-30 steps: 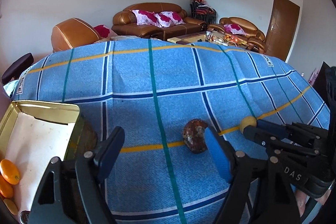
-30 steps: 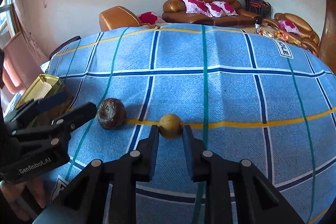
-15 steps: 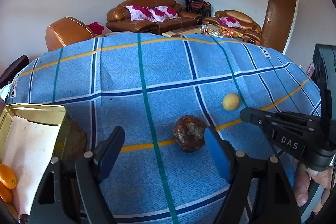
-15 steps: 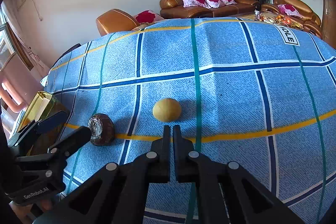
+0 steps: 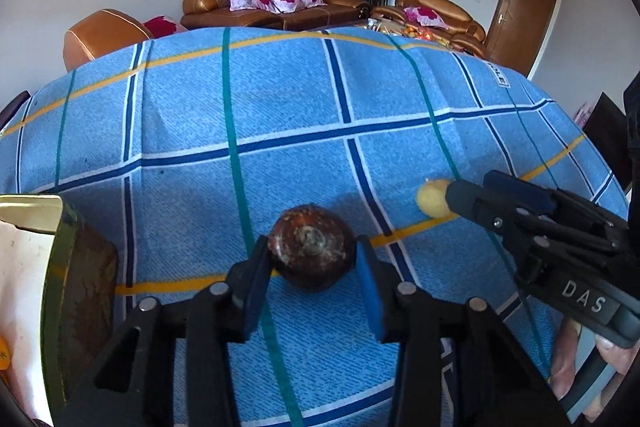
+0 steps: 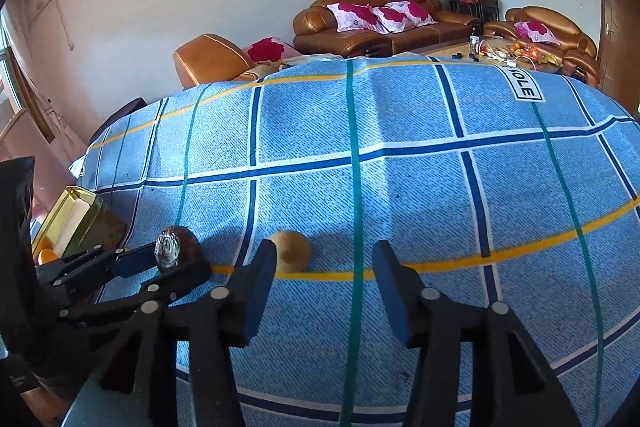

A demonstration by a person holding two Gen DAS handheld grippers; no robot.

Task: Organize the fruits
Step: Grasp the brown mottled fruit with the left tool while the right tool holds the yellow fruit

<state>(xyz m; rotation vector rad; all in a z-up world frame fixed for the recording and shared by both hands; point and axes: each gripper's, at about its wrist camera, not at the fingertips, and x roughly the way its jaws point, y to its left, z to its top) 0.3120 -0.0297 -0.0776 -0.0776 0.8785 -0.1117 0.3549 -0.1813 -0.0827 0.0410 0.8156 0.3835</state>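
A dark brown round fruit (image 5: 312, 253) lies on the blue checked cloth, between the fingers of my left gripper (image 5: 314, 267), which has closed onto its sides. It also shows in the right wrist view (image 6: 176, 249), with the left gripper (image 6: 160, 269) around it. A small yellow fruit (image 6: 291, 251) lies on the cloth just ahead of the left finger of my right gripper (image 6: 324, 263), which is open and empty. In the left wrist view the yellow fruit (image 5: 432, 198) sits at the tip of the right gripper (image 5: 476, 201).
A gold tin box (image 5: 60, 267) with white lining stands at the left table edge, with orange fruits (image 6: 48, 255) inside. The blue checked cloth (image 6: 400, 131) covers the table. Brown sofas (image 6: 376, 23) and a door (image 5: 520, 15) stand beyond.
My left gripper moved forward and closed around the brown fruit. My right gripper, shut half a second ago, has opened wide; the yellow fruit lies free by its left finger.
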